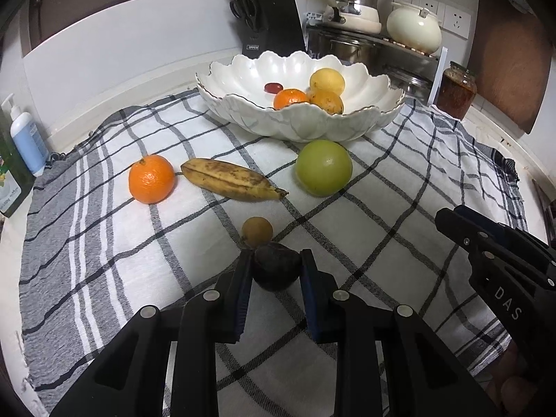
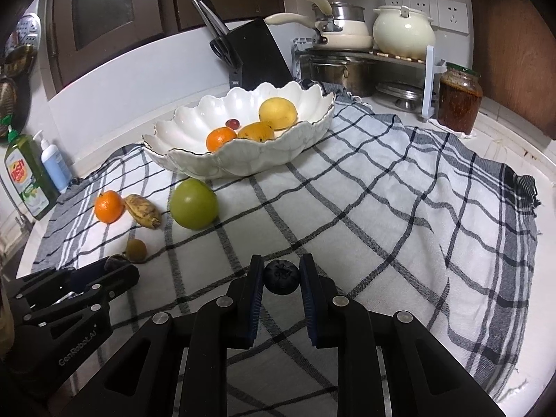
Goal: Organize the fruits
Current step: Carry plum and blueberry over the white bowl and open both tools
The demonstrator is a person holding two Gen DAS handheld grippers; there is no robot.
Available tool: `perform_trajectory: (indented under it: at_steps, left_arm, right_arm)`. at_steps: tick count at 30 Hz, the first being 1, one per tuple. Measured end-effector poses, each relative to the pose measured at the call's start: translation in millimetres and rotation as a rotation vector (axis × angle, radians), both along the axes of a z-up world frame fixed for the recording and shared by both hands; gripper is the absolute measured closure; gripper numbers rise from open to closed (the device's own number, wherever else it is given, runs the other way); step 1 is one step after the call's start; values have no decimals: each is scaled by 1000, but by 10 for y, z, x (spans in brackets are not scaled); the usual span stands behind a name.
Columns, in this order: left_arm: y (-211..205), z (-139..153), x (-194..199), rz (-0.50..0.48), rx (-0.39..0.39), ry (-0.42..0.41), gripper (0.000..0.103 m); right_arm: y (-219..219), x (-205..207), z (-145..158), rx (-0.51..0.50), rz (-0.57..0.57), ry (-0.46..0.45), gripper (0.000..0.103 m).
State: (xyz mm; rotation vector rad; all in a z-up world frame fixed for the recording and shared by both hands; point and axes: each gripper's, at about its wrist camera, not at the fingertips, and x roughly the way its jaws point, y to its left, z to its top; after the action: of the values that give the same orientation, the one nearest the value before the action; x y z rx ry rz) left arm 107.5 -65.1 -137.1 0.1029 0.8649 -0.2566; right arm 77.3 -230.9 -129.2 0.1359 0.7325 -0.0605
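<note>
While left gripper [image 1: 276, 260] pinches dark fruit [image 1: 276, 266], right gripper [image 2: 280, 271] apparently grips blueberry [image 2: 281, 276].

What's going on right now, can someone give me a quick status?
Left gripper closed on a dark fruit. Right gripper closed on a blueberry. Bowl ahead, path over the cloth open.

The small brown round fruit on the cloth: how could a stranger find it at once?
Start at the white scalloped bowl, then come forward past the banana. The small brown fruit lies just beyond the left gripper. It is dull tan, far smaller than the orange.
</note>
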Motion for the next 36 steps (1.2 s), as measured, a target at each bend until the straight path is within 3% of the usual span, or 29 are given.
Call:
perform_trajectory:
  at_steps: [20,36]
  left_arm:
    - [112,309,-37,8,-24,-51,76]
    - [24,739,391,-16,-33,-119,76]
  right_arm:
    - [116,-60,293,-21,12,-48,81]
    - [74,344,695,-38,14,-121,81]
